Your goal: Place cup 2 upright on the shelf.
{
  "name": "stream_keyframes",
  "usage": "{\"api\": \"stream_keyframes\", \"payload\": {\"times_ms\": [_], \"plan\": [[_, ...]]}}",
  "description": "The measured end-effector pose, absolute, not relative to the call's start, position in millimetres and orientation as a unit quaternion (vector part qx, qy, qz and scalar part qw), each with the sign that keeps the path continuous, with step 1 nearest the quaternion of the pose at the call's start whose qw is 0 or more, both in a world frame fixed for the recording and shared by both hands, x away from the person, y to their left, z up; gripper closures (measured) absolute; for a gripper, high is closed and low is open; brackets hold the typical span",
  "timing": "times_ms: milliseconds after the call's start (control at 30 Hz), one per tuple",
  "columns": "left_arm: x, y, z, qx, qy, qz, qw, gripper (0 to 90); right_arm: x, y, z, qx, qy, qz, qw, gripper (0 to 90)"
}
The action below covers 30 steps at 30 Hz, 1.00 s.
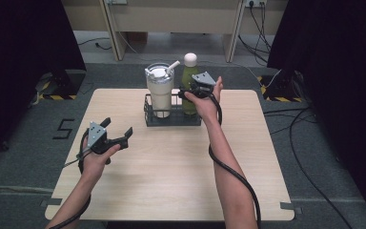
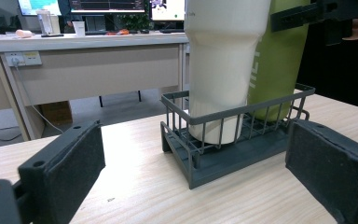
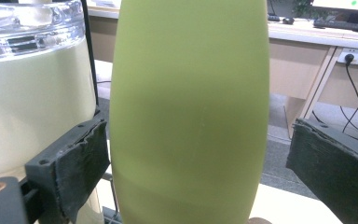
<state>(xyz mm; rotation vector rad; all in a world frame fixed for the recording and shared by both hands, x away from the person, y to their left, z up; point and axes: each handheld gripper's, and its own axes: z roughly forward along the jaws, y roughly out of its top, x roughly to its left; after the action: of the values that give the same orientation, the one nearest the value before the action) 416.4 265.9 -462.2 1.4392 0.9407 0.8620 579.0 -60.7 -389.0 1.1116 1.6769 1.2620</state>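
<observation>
Right gripper spread around green bottle, not pinching; left pad touching, careless pullback could tip it.

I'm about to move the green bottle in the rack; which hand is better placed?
Right. The right gripper has its open jaws on either side of the green bottle in the dark wire rack; the left gripper hangs apart over the table.

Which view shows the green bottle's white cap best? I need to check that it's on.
The high view: the white cap sits atop the green bottle in the rack. Both gripper views show the bottle's body but cut off the cap.
</observation>
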Motion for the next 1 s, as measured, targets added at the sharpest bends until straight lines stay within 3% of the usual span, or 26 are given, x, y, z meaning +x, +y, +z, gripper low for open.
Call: {"api": "stream_keyframes", "payload": {"times_ms": [1000], "plan": [[416, 265, -463, 0.615, 0.401, 0.369, 0.570, 3.4, 556, -77, -387, 0.428, 0.653, 0.500, 0.374, 5.3]]}}
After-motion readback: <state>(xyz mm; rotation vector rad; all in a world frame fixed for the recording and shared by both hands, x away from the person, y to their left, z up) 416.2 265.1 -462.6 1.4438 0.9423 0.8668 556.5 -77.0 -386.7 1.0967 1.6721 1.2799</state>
